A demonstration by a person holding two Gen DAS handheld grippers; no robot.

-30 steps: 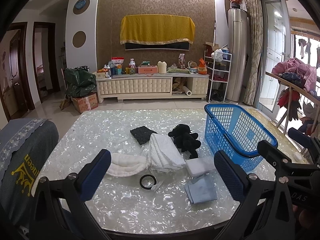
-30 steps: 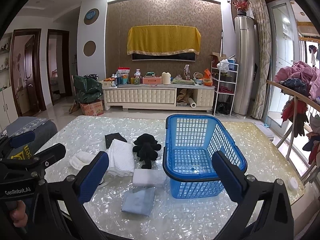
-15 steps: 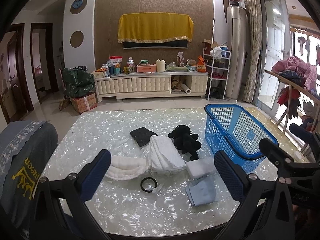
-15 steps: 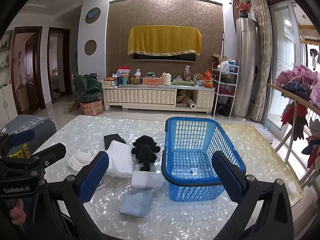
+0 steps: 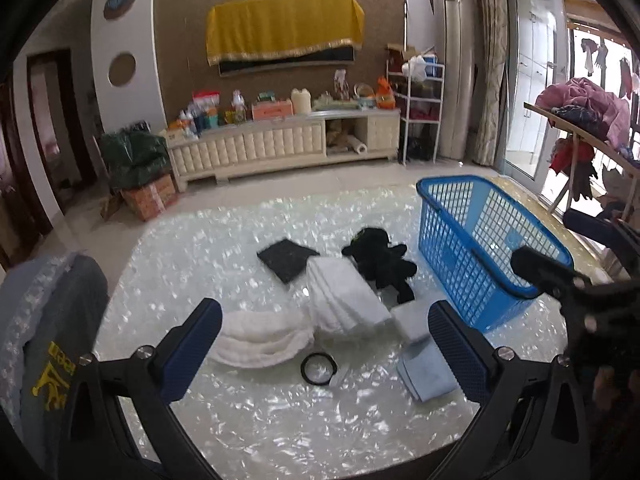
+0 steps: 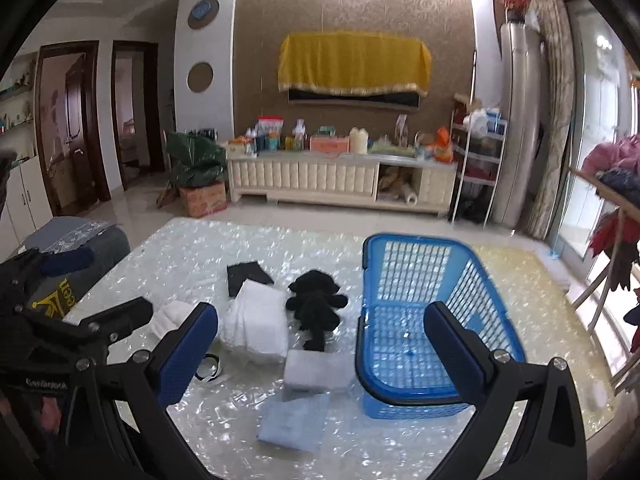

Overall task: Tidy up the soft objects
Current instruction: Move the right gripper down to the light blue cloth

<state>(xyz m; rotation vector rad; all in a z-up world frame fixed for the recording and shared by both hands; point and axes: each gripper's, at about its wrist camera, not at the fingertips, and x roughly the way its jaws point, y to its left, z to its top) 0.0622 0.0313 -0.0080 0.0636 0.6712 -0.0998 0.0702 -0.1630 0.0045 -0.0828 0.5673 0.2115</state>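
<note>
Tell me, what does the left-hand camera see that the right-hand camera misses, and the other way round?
Only the left wrist view shows the whole black ring on the table; in the right view it is half hidden behind a finger. Only the right wrist view looks down onto the blue basket's bare floor, and shows two dark doorways. Both share the black plush toy, the white folded towel, the light blue cloth and open fingers.

Beside one blue basket point(image 6: 436, 332) are counted five folded cloths, one black plush toy point(image 6: 316, 308) and one black ring point(image 5: 319, 368).
</note>
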